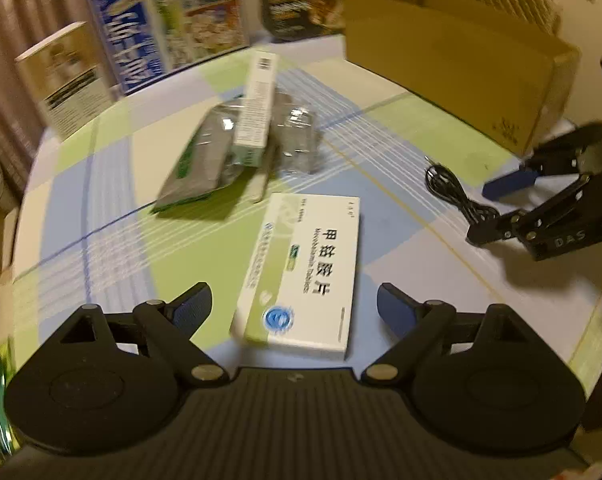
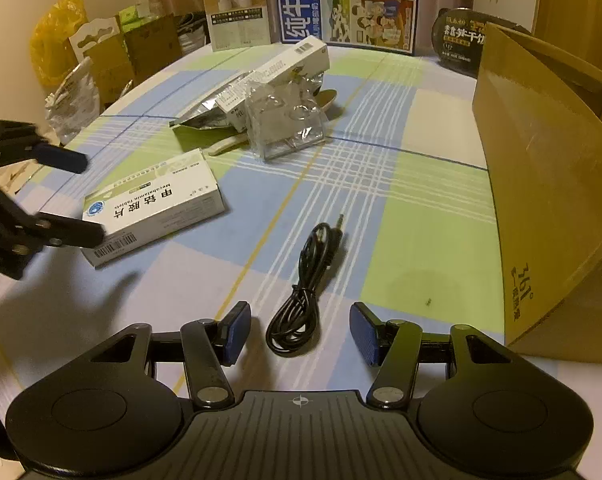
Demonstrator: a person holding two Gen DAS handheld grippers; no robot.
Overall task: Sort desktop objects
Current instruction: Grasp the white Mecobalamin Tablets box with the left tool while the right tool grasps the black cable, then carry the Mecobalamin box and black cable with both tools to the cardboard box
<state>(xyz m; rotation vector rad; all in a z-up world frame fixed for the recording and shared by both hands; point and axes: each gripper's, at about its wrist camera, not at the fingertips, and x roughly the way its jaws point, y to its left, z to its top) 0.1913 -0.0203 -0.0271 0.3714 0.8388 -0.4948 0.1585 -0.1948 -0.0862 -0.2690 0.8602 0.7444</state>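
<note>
Two grippers hang over the checked counter (image 2: pixel 421 184), both with fingers spread wide and nothing between them. The left gripper (image 1: pixel 295 306) straddles the near end of a white-and-green tablet box (image 1: pixel 305 276) lying flat; its blue-padded fingers stand apart from the box sides in its own view. The right wrist view shows the same left gripper (image 2: pixel 83 200) from the side, with the lower finger tip at the box's (image 2: pixel 153 208) corner (touching or just short, the picture does not settle it). The right gripper (image 2: pixel 299 332) brackets the near loop of a coiled black audio cable (image 2: pixel 305 292), whose plug points away; the fingers are clear of it on both sides. The left wrist view, blurred, catches the right gripper (image 1: pixel 497 208) at its edge beside that cable (image 1: pixel 457 196).

Farther back, mid-counter, sits a heap: a long white carton (image 2: pixel 285 68) lying across a silver foil pouch (image 2: pixel 209 116), with crumpled clear plastic packaging (image 2: pixel 289 120) against it. A tall cardboard box (image 2: pixel 549 184) stands along the right side, near the cable. At the far edge stand a blue milk carton box (image 2: pixel 341 4), a smaller pale box (image 2: pixel 237 12) and a dark round package (image 2: pixel 459 40). Only the right view shows the yellow bag (image 2: pixel 55 40) and brown cartons (image 2: pixel 141 48) beyond the counter's left rim.
</note>
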